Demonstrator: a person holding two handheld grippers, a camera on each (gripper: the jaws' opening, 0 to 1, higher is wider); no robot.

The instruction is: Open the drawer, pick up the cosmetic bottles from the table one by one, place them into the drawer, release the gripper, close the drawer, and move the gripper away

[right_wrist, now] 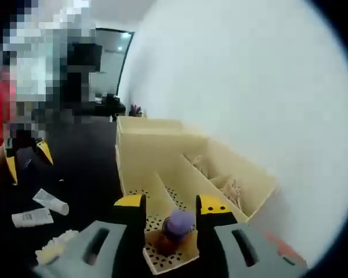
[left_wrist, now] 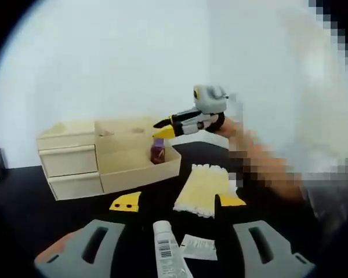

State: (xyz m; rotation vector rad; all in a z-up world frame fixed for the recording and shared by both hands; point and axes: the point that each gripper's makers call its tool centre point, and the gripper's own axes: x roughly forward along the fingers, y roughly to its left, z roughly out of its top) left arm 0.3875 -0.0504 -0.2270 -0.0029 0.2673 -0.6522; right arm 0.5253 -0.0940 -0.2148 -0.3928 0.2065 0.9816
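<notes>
Right gripper (right_wrist: 169, 215): reaches over the wooden organizer (left_wrist: 107, 156), fingers around a purple-capped bottle (right_wrist: 175, 229) in its near tray.
Left gripper (left_wrist: 171, 249): low over the dark surface (left_wrist: 23, 197), fingers wide, white tube (left_wrist: 167, 250) between.
Unclear: bottle label.

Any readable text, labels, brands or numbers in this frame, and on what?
None can be read.
White tube: a barcode and print, too blurred to read.
White sachet: faint print, too small to read.
Purple-capped bottle between the right tongs: no label legible.
Wooden organizer: no markings visible.
</notes>
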